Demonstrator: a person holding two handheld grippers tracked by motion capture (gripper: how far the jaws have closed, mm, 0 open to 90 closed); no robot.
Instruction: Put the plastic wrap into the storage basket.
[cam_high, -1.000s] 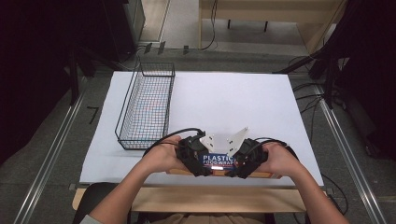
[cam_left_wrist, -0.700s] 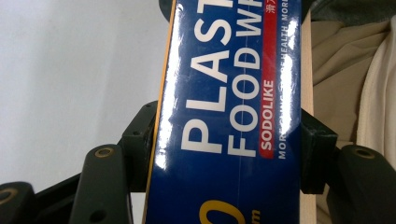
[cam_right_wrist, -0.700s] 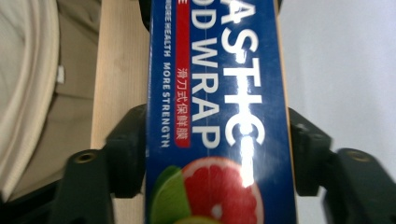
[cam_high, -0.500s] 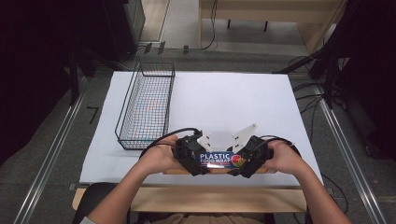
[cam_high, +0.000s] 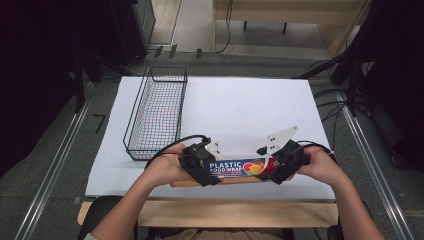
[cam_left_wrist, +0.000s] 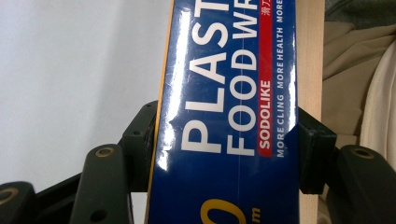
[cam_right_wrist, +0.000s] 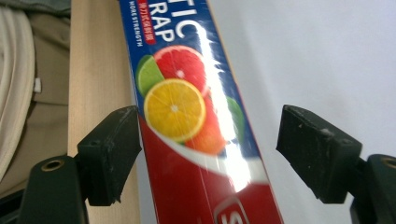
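Here a wrap box is lying along the near edge of the white table, held between two grippers. The left gripper is clamping its blue end, both jaws pressing the box's sides in the left gripper view. The right gripper is sitting around the red, fruit-printed end with jaws wide: one just beside the box, the other well apart. A wire basket is standing at the left.
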